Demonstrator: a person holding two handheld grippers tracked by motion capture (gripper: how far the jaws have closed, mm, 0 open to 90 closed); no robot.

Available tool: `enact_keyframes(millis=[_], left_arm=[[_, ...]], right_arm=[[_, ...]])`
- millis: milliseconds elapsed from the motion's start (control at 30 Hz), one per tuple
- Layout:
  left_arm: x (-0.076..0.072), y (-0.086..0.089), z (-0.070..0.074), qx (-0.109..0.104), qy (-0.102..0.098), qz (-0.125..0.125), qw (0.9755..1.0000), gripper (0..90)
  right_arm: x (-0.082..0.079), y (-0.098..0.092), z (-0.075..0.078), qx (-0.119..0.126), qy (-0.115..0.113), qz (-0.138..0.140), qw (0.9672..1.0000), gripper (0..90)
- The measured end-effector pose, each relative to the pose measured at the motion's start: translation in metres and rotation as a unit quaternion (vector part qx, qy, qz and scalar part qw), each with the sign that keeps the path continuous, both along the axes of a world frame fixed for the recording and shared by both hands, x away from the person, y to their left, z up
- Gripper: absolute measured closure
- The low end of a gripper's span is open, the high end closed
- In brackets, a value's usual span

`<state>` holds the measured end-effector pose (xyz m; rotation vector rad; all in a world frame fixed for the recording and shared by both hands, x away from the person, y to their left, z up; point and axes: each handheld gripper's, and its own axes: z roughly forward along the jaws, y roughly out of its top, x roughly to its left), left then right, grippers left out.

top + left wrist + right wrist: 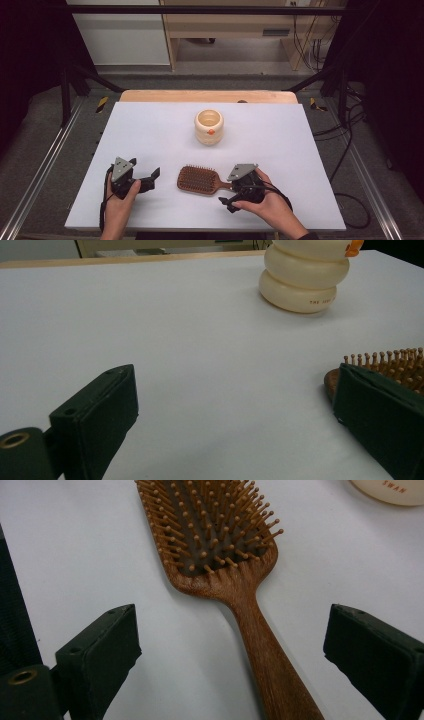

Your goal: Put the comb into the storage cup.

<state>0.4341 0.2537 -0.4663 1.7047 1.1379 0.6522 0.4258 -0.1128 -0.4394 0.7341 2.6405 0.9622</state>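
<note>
Your right gripper (pixel 239 192) has its fingers spread wide either side of the brown wooden paddle hairbrush (pixel 200 180); the handle runs between them with white surface (pixel 150 130) showing on both sides. Your left gripper (pixel 145 182) is also spread: bare surface ahead, with the brush head just beside its right finger (pixel 380 425). The cream ribbed ceramic cup with an orange dot (pixel 209 126) stands well beyond the brush. The left half of the surface and the far corners are free to pass.
</note>
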Motion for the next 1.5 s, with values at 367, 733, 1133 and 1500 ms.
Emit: enact_keyframes(millis=[367,733,1133,1500], left_arm=[[0.0,0.0,0.0,-0.001,0.0,-0.001,1.0,4.4],[0.001,-0.001,0.0,-0.001,0.001,-0.003,1.0,4.5],[0.001,0.0,0.0,-0.002,0.003,-0.004,1.0,4.5],[0.001,0.001,0.0,-0.002,0.004,-0.004,1.0,4.7]], right_arm=[[0.003,0.008,0.0,-0.014,0.015,0.01,0.9997,7.5],[0.009,0.016,-0.005,-0.036,0.025,0.026,0.9987,10.7],[0.026,0.018,-0.009,-0.044,0.044,0.025,0.9977,18.3],[0.031,0.02,-0.014,-0.053,0.048,0.036,0.9968,28.2]])
